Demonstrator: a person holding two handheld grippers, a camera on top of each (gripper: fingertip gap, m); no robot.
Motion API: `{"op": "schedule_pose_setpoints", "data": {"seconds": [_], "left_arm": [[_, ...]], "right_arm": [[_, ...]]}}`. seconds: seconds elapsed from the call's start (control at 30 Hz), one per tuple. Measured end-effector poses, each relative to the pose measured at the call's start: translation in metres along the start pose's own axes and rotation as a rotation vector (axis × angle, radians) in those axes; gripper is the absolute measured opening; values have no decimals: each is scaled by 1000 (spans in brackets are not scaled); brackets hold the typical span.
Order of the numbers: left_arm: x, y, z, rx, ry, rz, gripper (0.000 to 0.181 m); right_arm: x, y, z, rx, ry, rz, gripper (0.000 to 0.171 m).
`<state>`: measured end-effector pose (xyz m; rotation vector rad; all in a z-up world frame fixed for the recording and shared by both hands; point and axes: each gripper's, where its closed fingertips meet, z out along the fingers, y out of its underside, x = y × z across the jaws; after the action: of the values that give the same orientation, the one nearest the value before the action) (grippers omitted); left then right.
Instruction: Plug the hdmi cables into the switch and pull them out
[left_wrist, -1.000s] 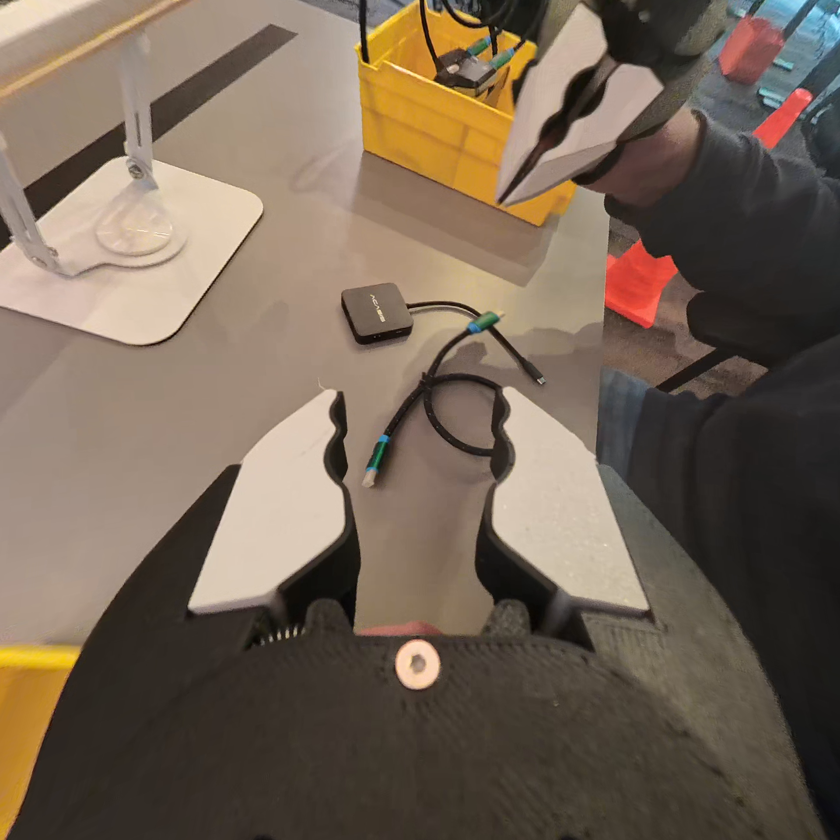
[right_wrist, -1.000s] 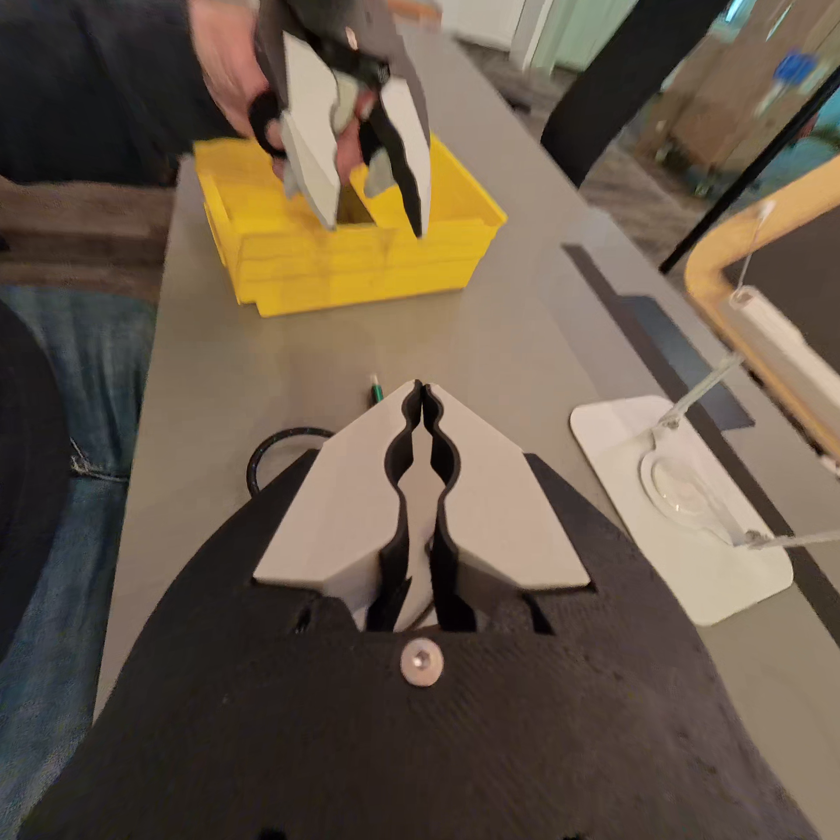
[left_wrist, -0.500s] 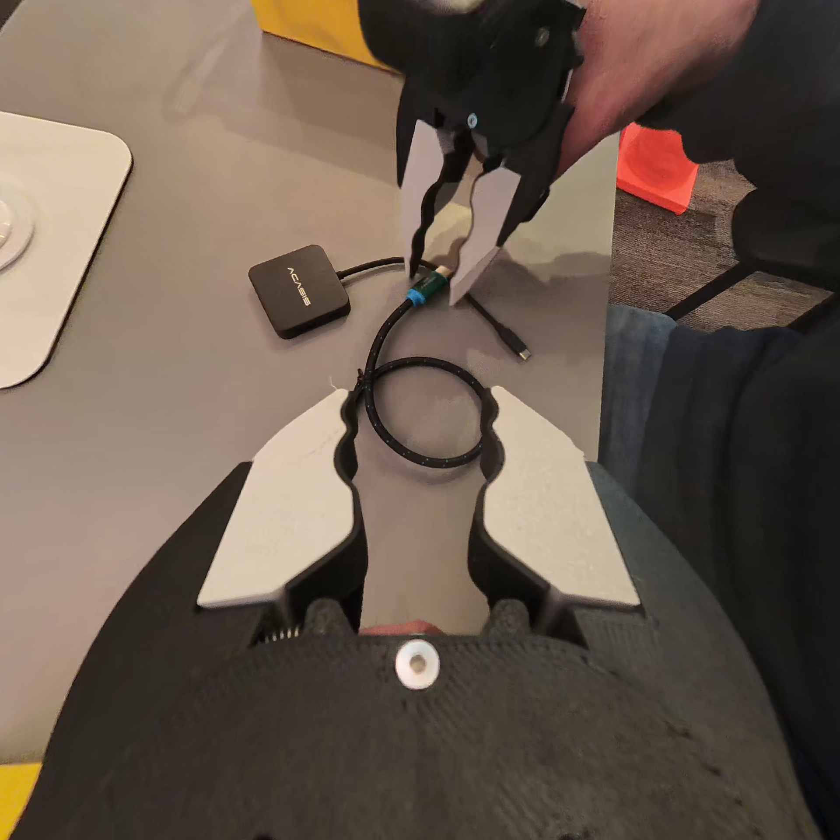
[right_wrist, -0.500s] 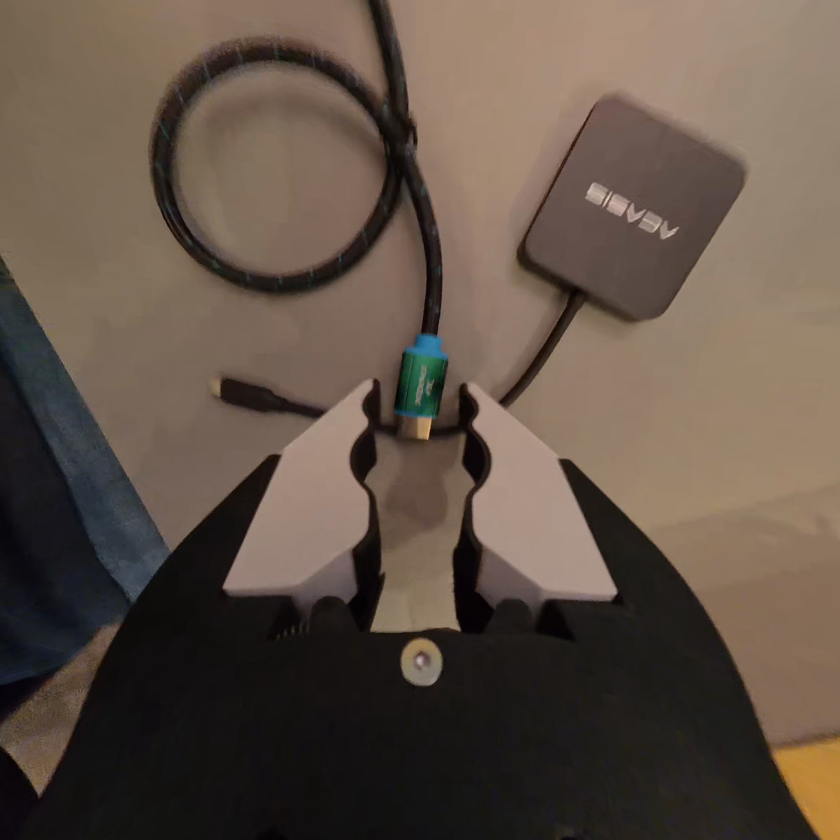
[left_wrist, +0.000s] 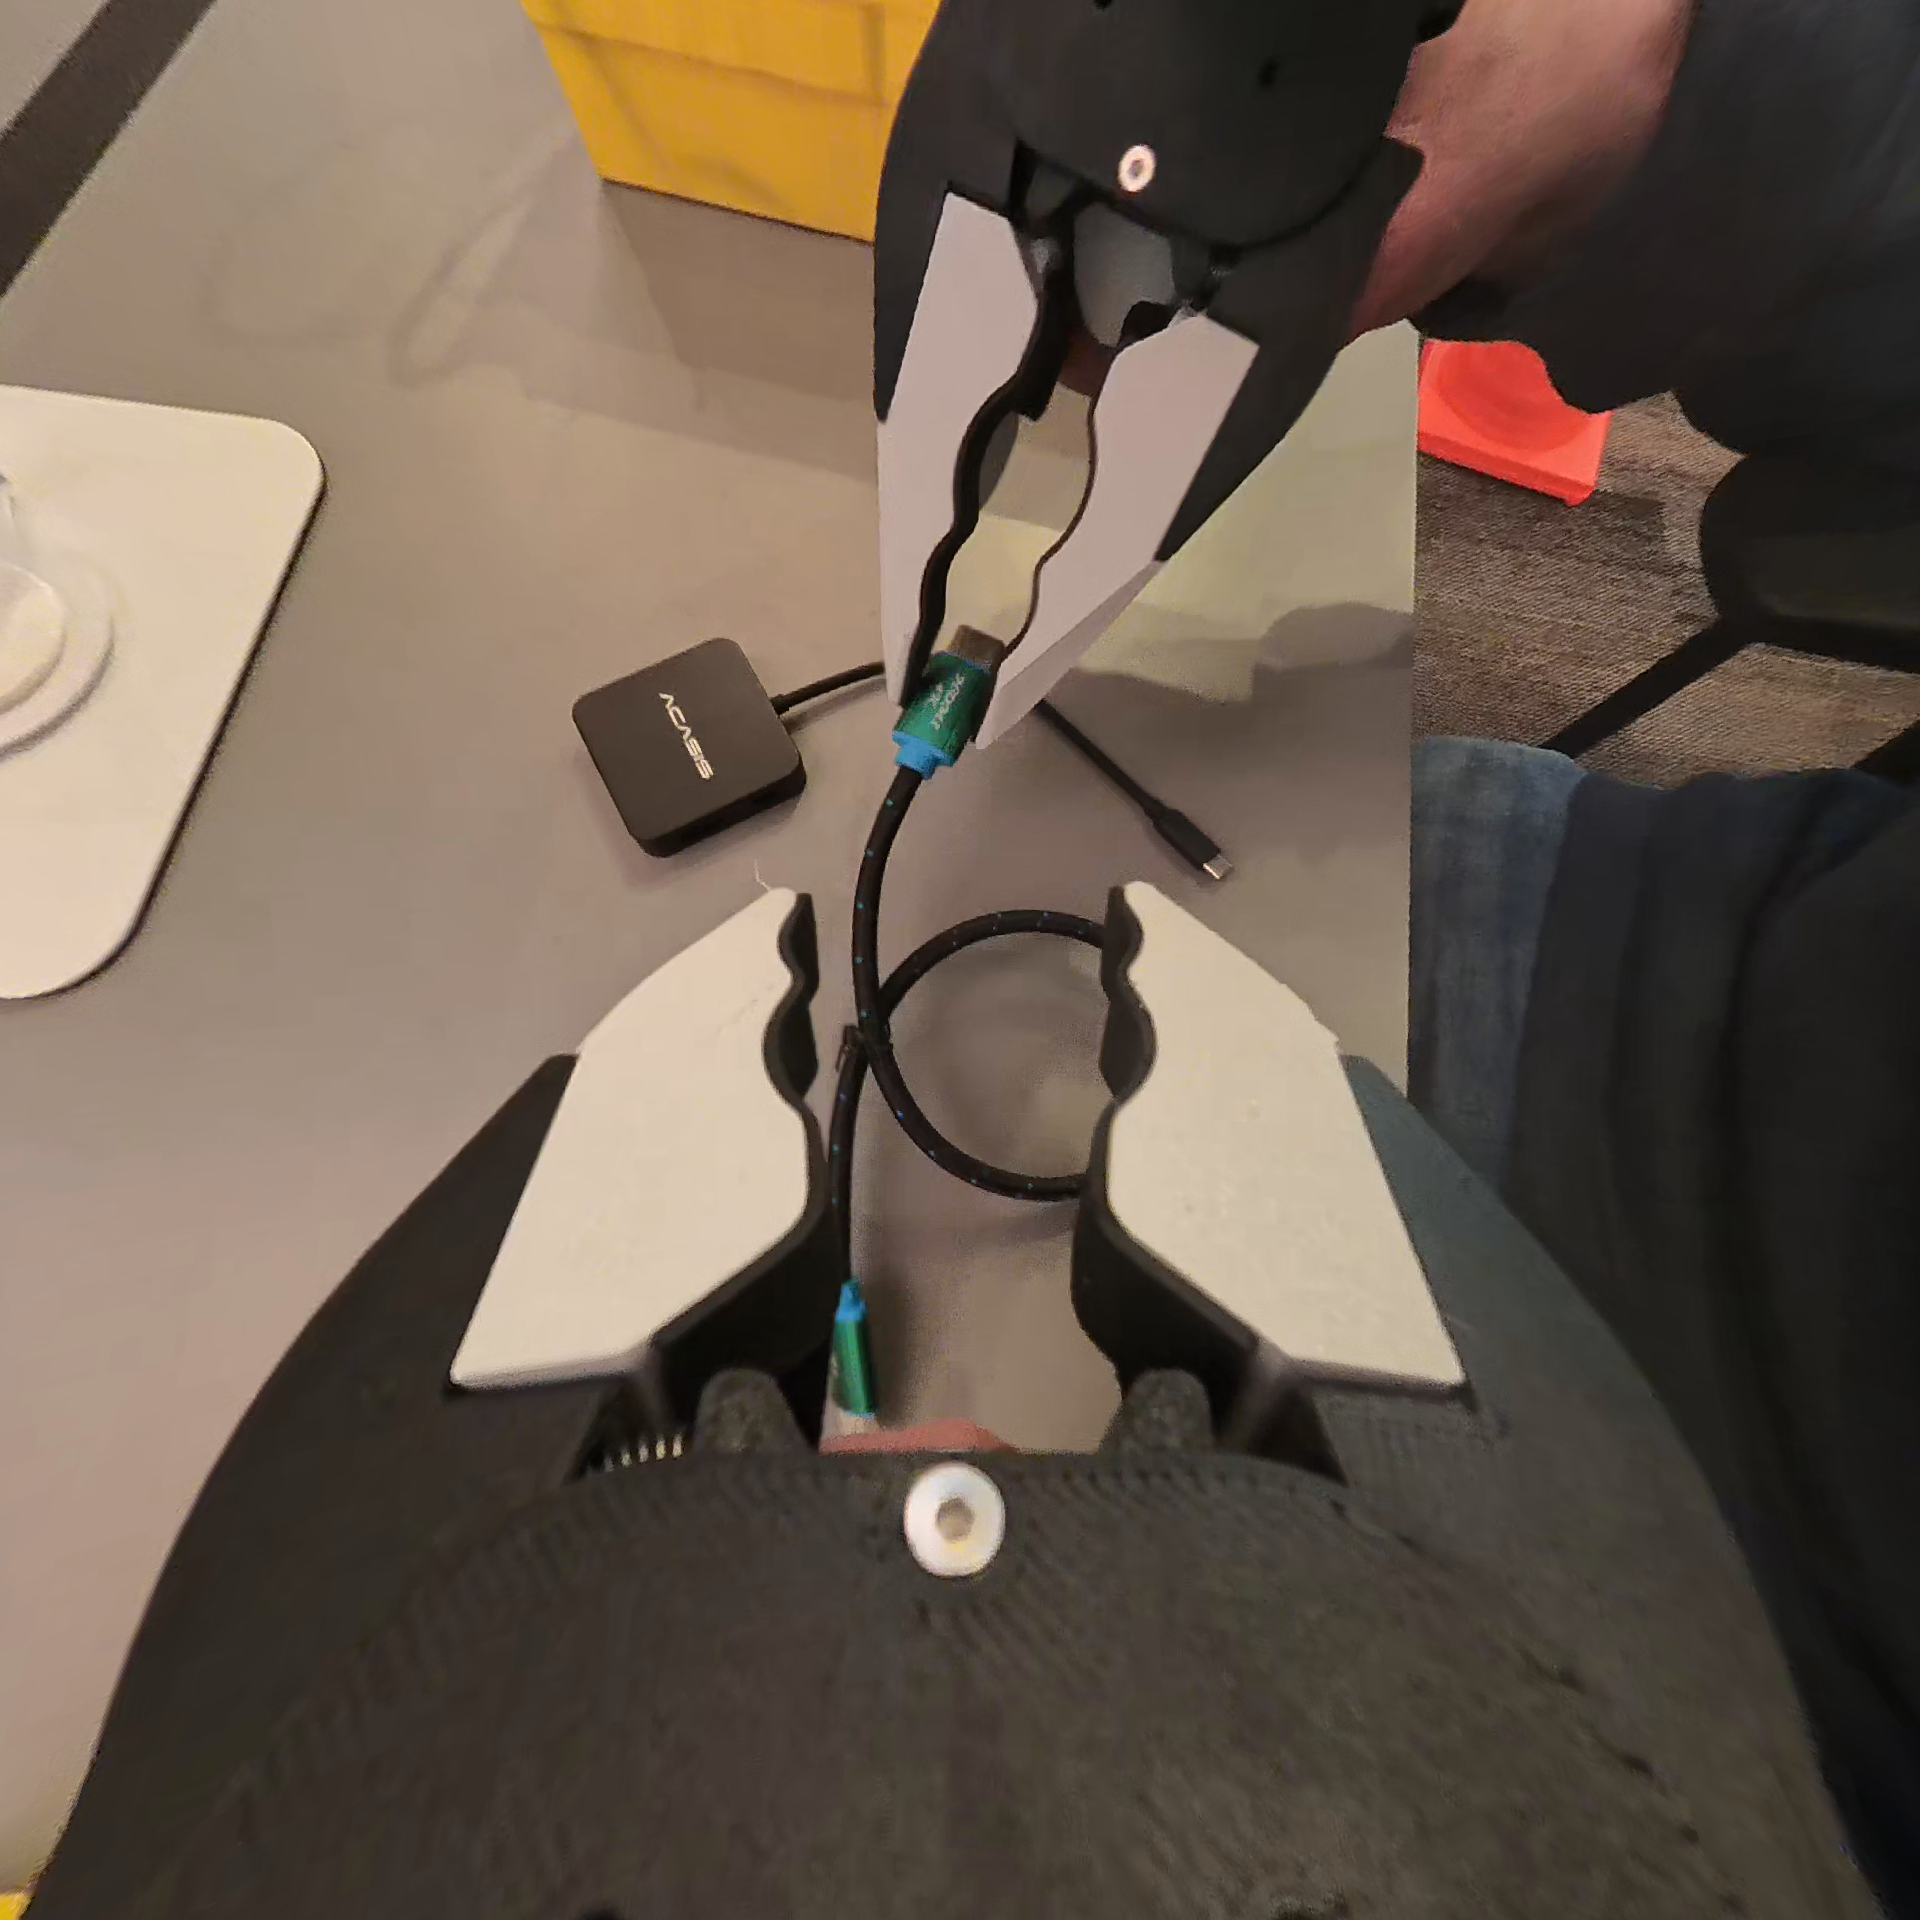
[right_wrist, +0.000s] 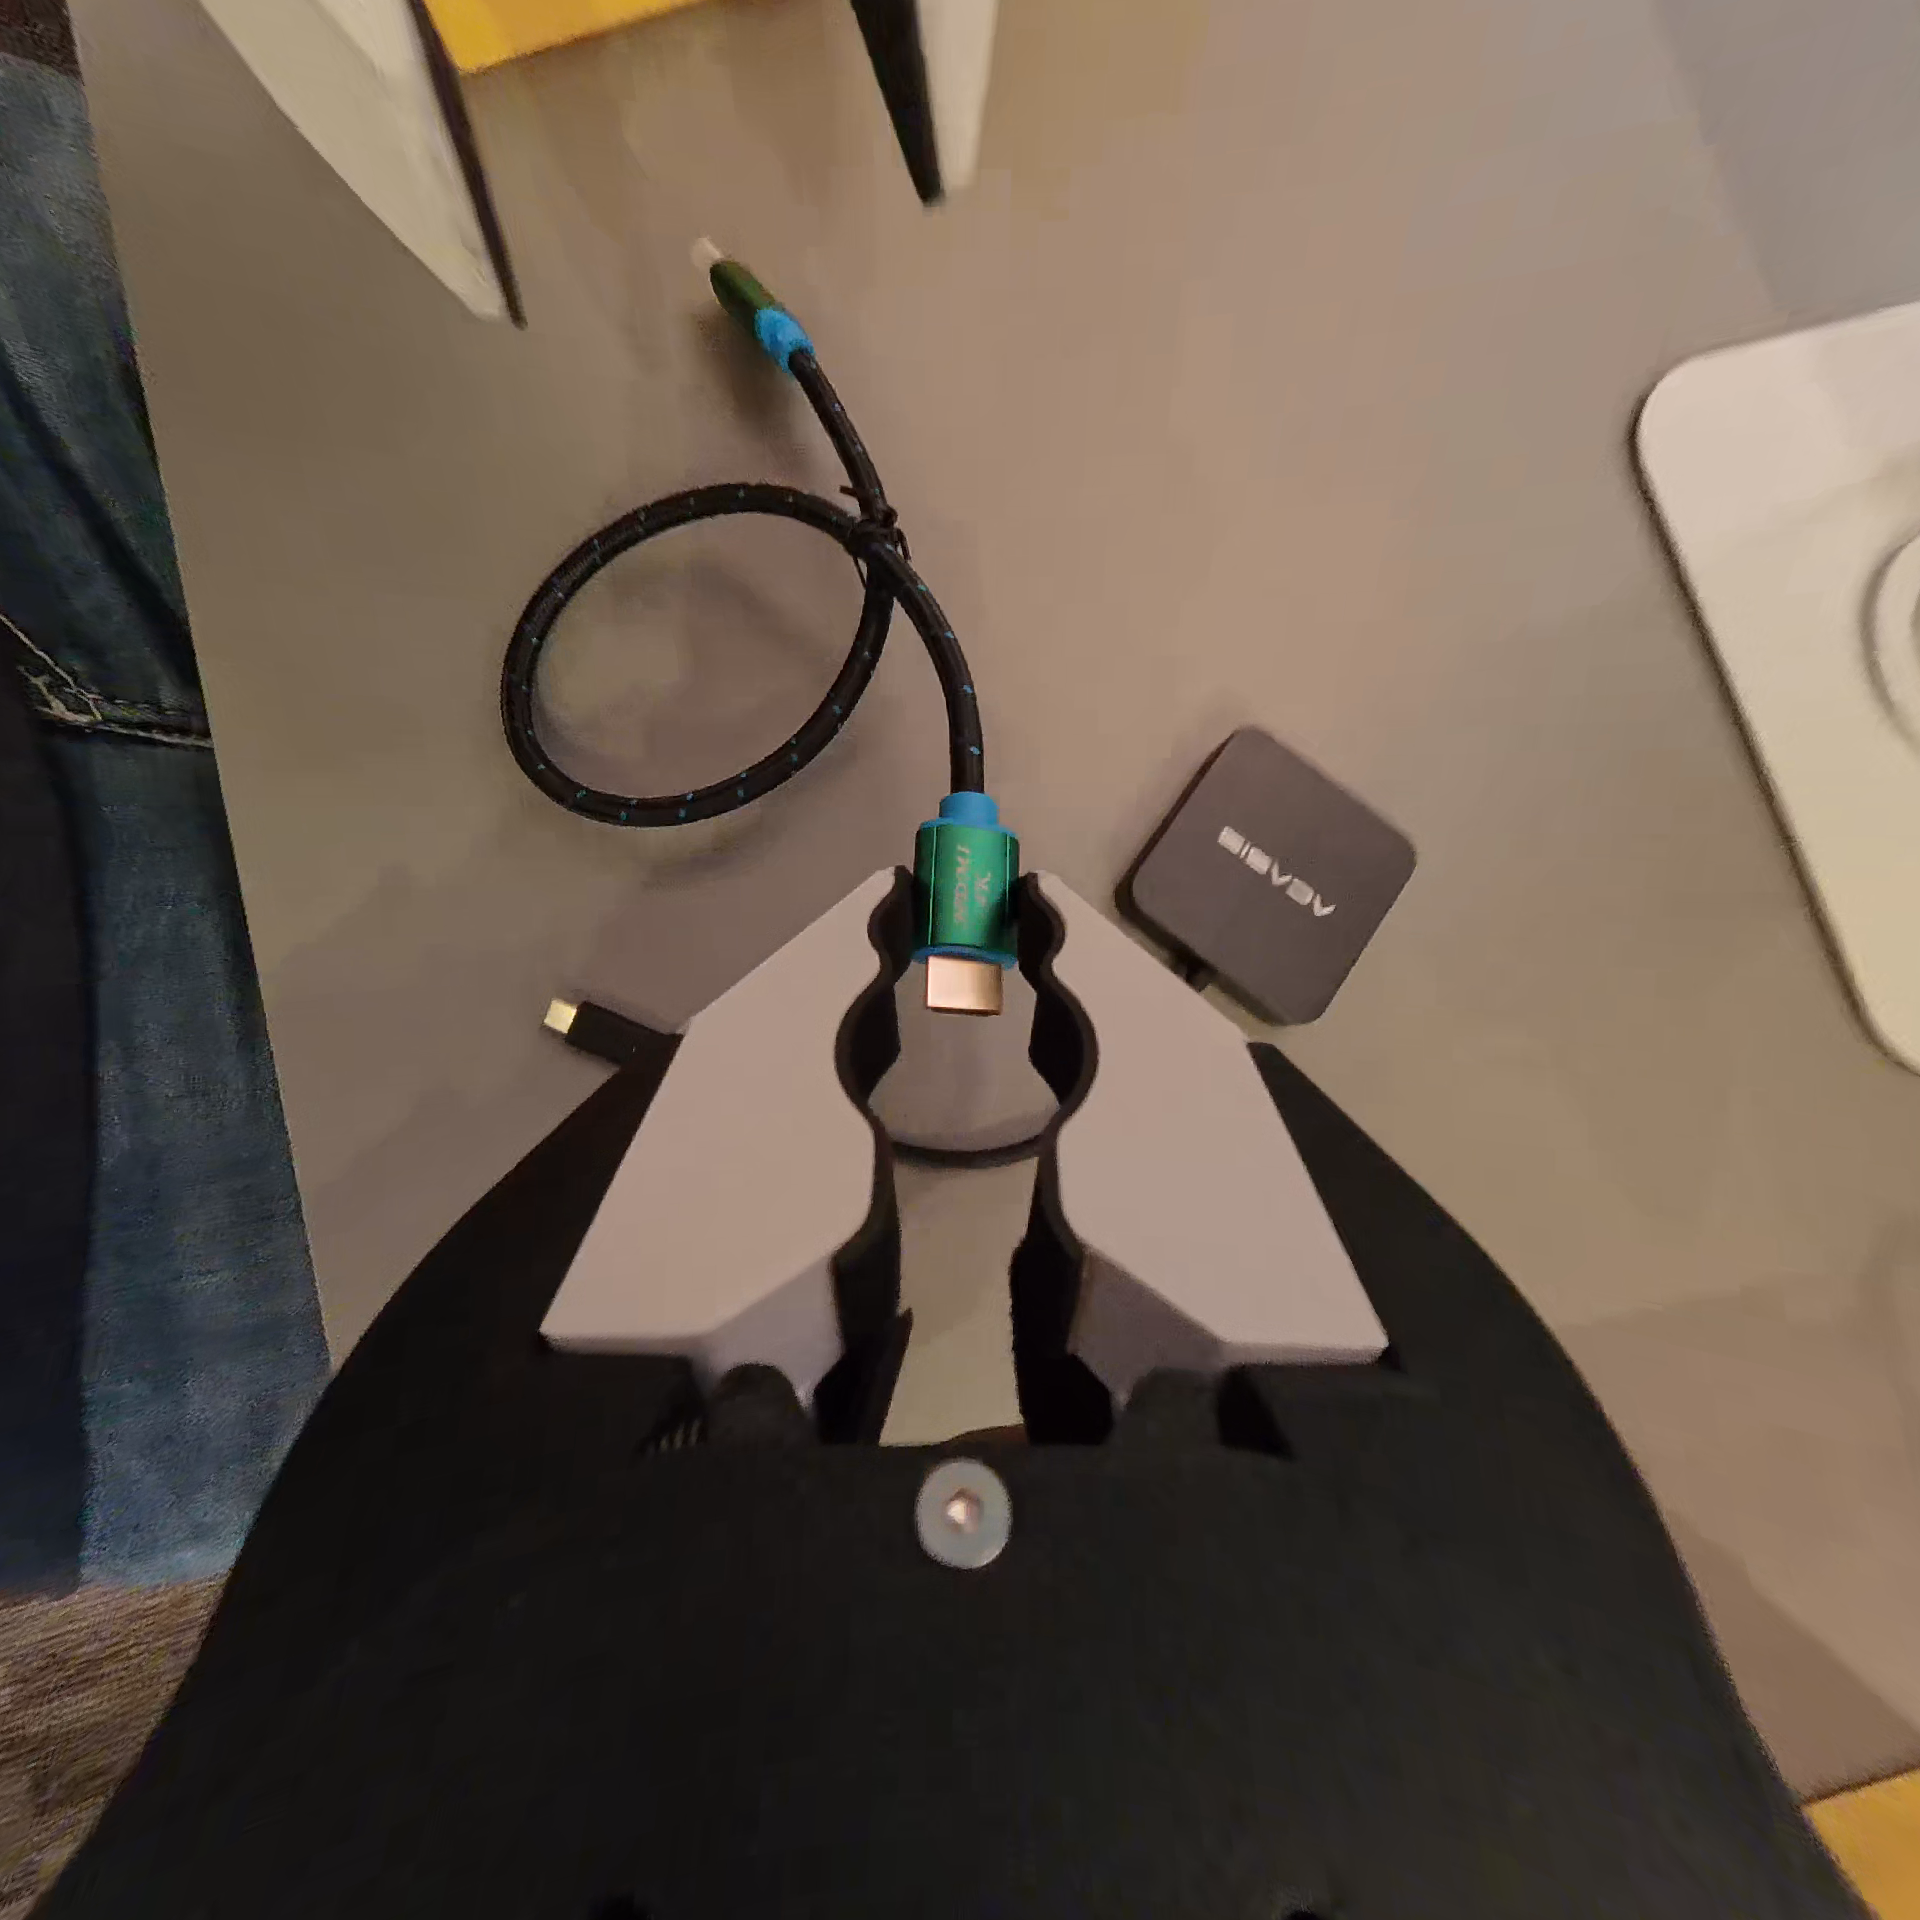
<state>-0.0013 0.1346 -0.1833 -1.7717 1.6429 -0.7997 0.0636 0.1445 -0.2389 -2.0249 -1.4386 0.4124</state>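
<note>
Gripping: your right gripper (right_wrist: 966, 899) is clamping the green plug (right_wrist: 964, 891) of the hdmi cable (right_wrist: 727, 644) between its fingertips, gold connector pointing back toward the camera.
Right gripper from the left wrist view: you are holding it (left_wrist: 951, 691) tilted down over the table (left_wrist: 364, 582), plug (left_wrist: 940, 707) pinched at the tips and lifted clear of the surface.
Left gripper (left_wrist: 961, 904): you are keeping its fingers wide apart, gripping nothing; the cable's loop (left_wrist: 987, 1060) is lying on the table between them.
Cable: it is rising from the loop in a curve to the held plug; a small tie is binding the loop where the strands cross.
Second plug (right_wrist: 753, 301): it is lying loose on the table at the cable's free end, near the left gripper's fingers (right_wrist: 395, 125) in the right wrist view; in the left wrist view it (left_wrist: 852, 1361) is showing deep between the open fingers.
Switch (right_wrist: 1268, 873): a flat black square box, sitting on the table just beside the held plug, not touching it; nothing is plugged into the visible side.
Switch lead (left_wrist: 1132, 790): its thin black cord is running off across the table, small connector lying free.
Surroundings: a yellow bin (left_wrist: 717, 104) is standing behind; a white base plate (left_wrist: 156, 665) is sitting well apart from the switch.
</note>
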Motion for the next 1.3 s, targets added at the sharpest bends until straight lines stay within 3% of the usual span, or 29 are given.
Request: {"op": "schedule_pose_setpoints", "data": {"seconds": [0.17,0.43,0.6,0.73,0.83,0.97,1.0,1.07,1.13,1.27,1.3], "left_arm": [[-5,-6,4,11,-7,34,57],[-2,-5,15,-12,6,35,50],[61,-16,26,61,192,-80,40],[118,-11,58,47,269,-135,50],[137,-14,82,140,307,-302,58],[117,-28,90,398,305,-567,66],[108,-29,89,458,302,-625,68],[92,-31,80,589,308,-713,70],[76,-34,72,681,311,-772,74],[64,-23,73,667,247,-789,75],[65,-23,70,675,239,-777,73]], "right_arm": [[1,-29,-14,124,21,-48,18],[1,-30,-11,125,15,-36,17],[11,-35,-13,144,31,30,17],[18,-43,-15,155,41,90,17],[20,-55,-18,194,30,143,18],[22,-67,-24,234,14,209,17],[21,-70,-27,254,-3,229,0],[18,-83,-35,338,-57,265,0],[17,-73,-30,262,-51,256,0],[23,-35,-15,80,-5,243,0],[24,-22,-9,29,9,238,15]]}}
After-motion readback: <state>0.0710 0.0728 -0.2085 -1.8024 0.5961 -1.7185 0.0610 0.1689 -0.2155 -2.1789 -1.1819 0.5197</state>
